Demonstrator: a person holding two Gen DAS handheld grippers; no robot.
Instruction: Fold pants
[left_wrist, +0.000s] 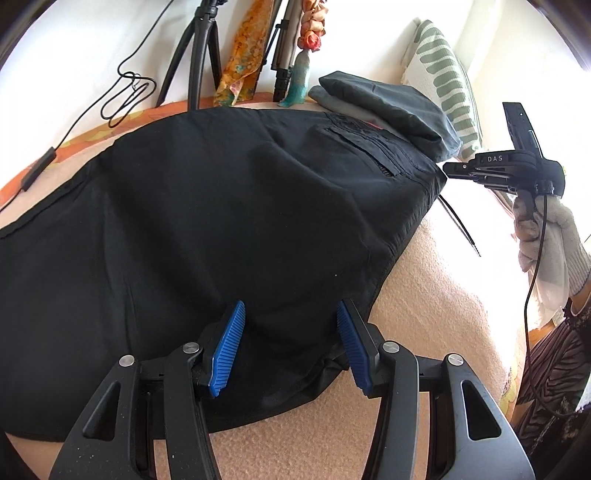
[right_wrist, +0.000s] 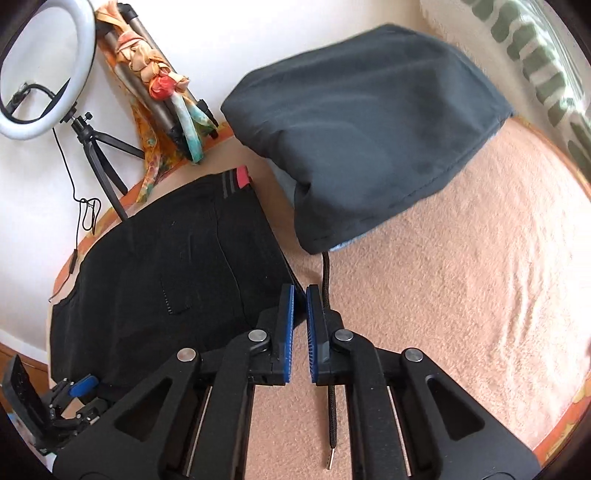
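Black pants (left_wrist: 207, 221) flat, lightly rumpled; left gripper (left_wrist: 291, 343) jaws wide over hem edge, right gripper (right_wrist: 300, 332) nearly closed, empty.

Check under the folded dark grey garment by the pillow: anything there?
A lighter blue-grey layer peeks out beneath the folded dark grey garment, and a black drawstring emerges from under its near edge. Anything deeper is covered.

Bright daylight – blown-out walls, fisheye-warped edges.
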